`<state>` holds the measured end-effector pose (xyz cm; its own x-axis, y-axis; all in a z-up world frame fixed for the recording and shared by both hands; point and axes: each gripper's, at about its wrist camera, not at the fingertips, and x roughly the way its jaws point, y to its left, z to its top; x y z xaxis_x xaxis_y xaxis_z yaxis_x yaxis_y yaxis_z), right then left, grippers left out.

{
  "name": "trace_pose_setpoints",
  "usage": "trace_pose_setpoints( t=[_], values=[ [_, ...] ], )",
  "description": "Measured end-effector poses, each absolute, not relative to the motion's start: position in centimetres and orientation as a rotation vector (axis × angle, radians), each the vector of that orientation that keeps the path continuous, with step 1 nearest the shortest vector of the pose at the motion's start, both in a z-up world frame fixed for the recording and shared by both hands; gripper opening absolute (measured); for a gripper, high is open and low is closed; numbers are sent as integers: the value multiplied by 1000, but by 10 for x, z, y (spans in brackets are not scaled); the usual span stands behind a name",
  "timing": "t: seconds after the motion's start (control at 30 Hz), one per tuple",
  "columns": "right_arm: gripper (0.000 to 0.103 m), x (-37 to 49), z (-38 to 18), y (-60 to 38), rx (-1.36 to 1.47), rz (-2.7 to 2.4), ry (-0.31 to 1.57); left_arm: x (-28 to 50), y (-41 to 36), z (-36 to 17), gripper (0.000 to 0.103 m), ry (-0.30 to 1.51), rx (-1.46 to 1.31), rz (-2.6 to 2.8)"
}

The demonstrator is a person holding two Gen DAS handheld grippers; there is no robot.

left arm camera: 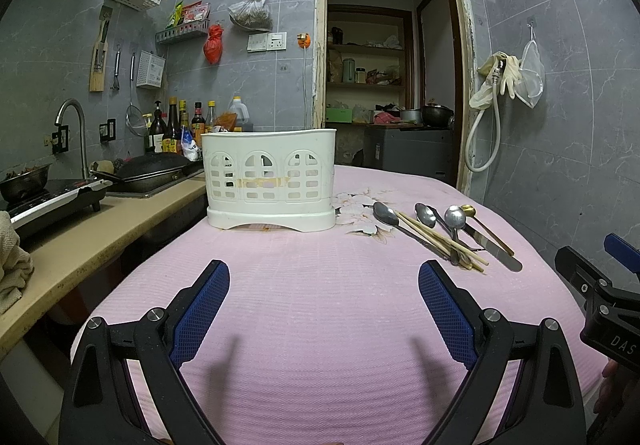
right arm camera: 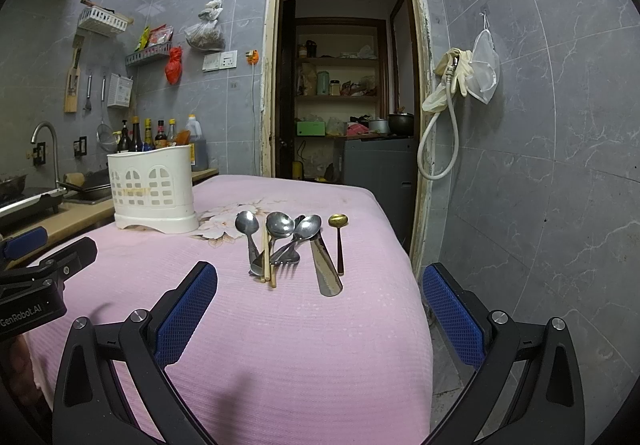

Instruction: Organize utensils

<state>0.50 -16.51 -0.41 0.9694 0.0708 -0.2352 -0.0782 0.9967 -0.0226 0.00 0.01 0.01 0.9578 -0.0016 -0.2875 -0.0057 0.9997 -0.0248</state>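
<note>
Right wrist view: both grippers hover over the pink-covered tabletop (right arm camera: 280, 345); nothing is held.
Tabletop: carries the holder at its far left and the utensil group to the holder's right, near the far right edge.
Utensil holder (right arm camera: 154, 189): white, slotted, upright, apparently empty; well apart from both grippers, and directly ahead of the left one in the left wrist view (left arm camera: 270, 181).
Right gripper (right arm camera: 320, 311): fingers (right arm camera: 186, 319) released, spread wide, empty; the utensil group lies just ahead of the gap between them.
Left gripper (left arm camera: 324, 311): fingers (left arm camera: 200, 315) released, spread wide, empty; utensils lie ahead and off to its right.
Utensil group: loose cluster, handles pointing toward the right gripper, several pieces overlapping.
Knife (right arm camera: 326, 269): flat, blade end nearest the fingers, between the cluster and the gold spoon.
Chopsticks (right arm camera: 268, 261): paired, lying across the spoon handles.
Steel spoons (right arm camera: 280, 227): three, bowls at the far end, handles crossing a fork (right arm camera: 286, 261).
Gold spoon (right arm camera: 338, 223): smallest, dark handle, alone at the right, just beside the knife.
Step in hand: judged to be the start; no utensil is in the holder yet.
Next move: likely advance the right gripper and close on one separated piece, the gold spoon or the knife, then carry it left to the holder.
Risk: overlapping handles may drag neighbours along.
</note>
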Motion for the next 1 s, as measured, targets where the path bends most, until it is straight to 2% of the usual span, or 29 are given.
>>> trace_pose_setpoints(
  t=[0.6, 1.0],
  values=[
    [103, 13, 0, -167, -66, 45, 245, 8, -3, 1, 93, 294, -24, 6],
    [103, 32, 18, -172, -110, 29, 222, 35, -9, 22, 93, 284, 19, -17]
  ],
)
